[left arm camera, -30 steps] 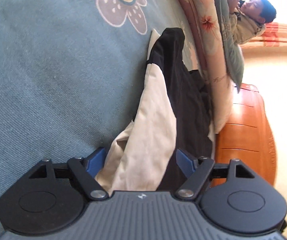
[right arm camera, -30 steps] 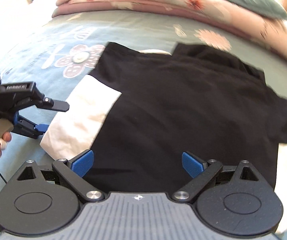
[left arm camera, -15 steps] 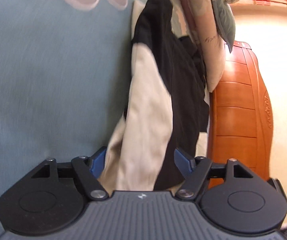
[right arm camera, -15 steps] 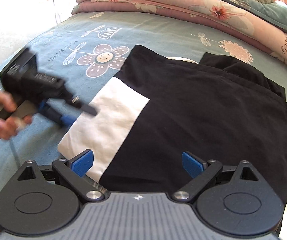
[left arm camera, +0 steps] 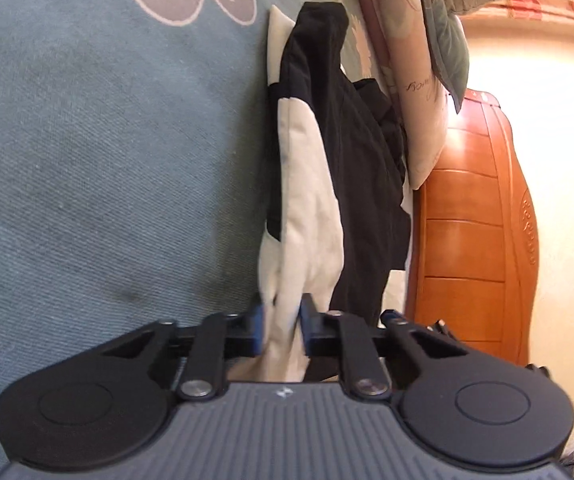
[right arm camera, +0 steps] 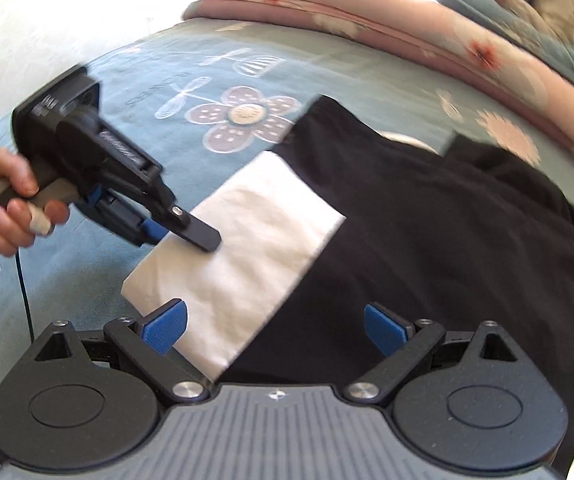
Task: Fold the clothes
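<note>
The left gripper [left arm camera: 281, 326] has just been closing and now pinches the white sleeve [left arm camera: 307, 216] of the black shirt [right arm camera: 439, 240] between its blue pads [left arm camera: 258, 326], the garment stretching ahead of its fingertips across the teal bedsheet [left arm camera: 87, 160]. The right gripper [right arm camera: 275, 326] hangs with jaws spread wide, nothing clamped; the sleeve's edge lies just ahead of its left pad [right arm camera: 166, 326], black cloth ahead of the other

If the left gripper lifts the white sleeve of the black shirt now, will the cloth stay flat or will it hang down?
Probably it will hang. The white sleeve already bunches into folds where the left gripper has just closed on it, so it looks soft, not stiff. The shirt lies loose on the bedsheet, so its black body would likely drag after the sleeve.
</note>
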The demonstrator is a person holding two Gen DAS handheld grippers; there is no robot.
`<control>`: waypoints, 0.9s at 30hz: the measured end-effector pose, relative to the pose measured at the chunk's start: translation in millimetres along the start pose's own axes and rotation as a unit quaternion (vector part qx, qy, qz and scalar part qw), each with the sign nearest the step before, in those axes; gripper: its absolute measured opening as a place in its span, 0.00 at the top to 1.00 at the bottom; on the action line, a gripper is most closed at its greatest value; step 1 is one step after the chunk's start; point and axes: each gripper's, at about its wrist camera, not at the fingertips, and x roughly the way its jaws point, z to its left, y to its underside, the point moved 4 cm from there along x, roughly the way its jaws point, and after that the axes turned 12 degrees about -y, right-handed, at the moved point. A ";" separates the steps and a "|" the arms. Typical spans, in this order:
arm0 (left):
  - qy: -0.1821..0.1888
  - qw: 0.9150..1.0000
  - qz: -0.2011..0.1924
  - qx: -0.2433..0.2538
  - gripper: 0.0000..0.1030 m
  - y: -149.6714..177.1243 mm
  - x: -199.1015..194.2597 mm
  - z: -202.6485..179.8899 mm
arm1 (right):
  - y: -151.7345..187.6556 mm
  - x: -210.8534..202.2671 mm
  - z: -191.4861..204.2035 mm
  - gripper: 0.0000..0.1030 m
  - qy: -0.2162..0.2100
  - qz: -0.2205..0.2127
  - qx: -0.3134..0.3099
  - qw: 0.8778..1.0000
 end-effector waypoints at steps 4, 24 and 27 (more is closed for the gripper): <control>0.007 1.000 0.006 0.007 0.93 -2.9 -1.8 -14.7 | 3.1 18.2 37.1 0.05 0.020 -0.004 -0.090 0.996; 0.060 0.994 0.002 -0.087 0.41 -19.2 14.0 -9.9 | 0.3 45.6 82.9 0.88 0.174 -0.005 -0.218 0.960; 0.063 0.994 0.010 -0.090 0.44 -24.8 34.2 -13.8 | 0.4 46.4 79.9 0.87 0.173 -0.005 -0.212 0.962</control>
